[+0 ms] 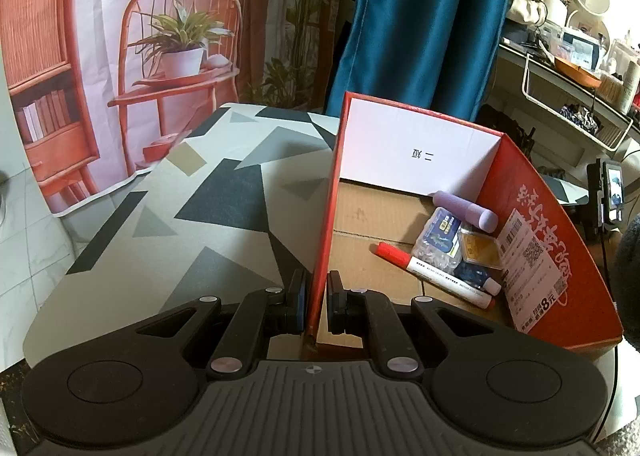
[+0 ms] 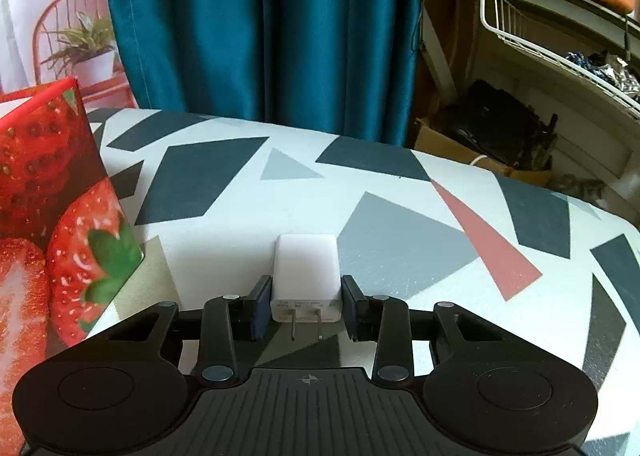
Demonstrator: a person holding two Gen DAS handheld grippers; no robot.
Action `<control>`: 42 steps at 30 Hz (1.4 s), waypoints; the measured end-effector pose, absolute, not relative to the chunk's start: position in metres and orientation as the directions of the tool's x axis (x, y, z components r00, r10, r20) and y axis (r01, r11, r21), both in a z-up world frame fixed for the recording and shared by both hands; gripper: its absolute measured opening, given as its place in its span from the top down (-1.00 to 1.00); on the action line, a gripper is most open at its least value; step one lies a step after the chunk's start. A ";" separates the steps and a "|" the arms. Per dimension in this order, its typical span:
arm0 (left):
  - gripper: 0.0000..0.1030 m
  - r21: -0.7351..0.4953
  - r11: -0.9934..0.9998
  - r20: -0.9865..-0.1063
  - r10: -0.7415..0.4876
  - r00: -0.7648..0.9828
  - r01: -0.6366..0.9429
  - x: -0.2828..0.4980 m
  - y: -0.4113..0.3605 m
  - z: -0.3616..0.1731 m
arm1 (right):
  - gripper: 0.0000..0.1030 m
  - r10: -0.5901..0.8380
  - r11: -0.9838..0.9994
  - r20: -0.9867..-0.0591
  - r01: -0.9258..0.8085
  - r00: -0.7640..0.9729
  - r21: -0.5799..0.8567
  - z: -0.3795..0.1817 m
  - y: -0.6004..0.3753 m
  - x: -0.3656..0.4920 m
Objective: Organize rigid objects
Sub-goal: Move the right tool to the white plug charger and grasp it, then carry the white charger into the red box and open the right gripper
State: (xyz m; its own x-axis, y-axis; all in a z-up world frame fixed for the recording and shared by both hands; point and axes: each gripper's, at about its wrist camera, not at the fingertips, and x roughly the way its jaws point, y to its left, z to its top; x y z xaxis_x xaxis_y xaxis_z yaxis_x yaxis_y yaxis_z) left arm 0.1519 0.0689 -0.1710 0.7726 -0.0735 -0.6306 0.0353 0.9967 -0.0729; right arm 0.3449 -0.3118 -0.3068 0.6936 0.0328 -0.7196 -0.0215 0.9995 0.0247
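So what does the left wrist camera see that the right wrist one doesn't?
Only the left wrist view looks inside the red box: a red marker, a purple tube and small packets lie on its cardboard floor. The left gripper is shut on the box's near wall.

Only the right wrist view shows the white charger lying on the table, prongs toward the camera, with the right gripper closed on its sides.

Both show the patterned tablecloth, the blue curtain and the box, seen from outside with strawberries in the right view.
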 end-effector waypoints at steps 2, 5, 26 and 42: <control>0.79 -0.071 0.997 -0.631 -0.073 0.772 0.036 0.152 0.068 -0.171 | 0.35 0.032 0.999 -0.720 -0.020 0.693 0.024 -0.306 -0.307 0.342; 0.79 -0.075 0.997 -0.631 -0.075 0.772 0.036 0.151 0.068 -0.172 | 0.35 0.037 0.999 -0.716 -0.023 0.697 0.029 -0.306 -0.302 0.333; 0.79 -0.103 0.994 -0.627 -0.093 0.773 0.036 0.152 0.070 -0.174 | 0.37 0.084 0.996 -0.677 -0.062 0.731 0.057 -0.298 -0.256 0.219; 0.79 -0.106 0.994 -0.627 -0.095 0.773 0.036 0.152 0.070 -0.174 | 0.37 0.099 0.987 -0.637 -0.156 0.764 -0.034 -0.281 -0.224 0.204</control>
State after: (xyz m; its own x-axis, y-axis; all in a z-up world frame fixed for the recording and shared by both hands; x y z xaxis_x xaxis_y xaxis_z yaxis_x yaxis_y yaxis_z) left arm 0.1524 0.0700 -0.1742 0.7733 -0.0946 -0.6269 0.0359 0.9938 -0.1057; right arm 0.2044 -0.2239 -0.2807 0.7645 0.0988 -0.6371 -0.1559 0.9872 -0.0339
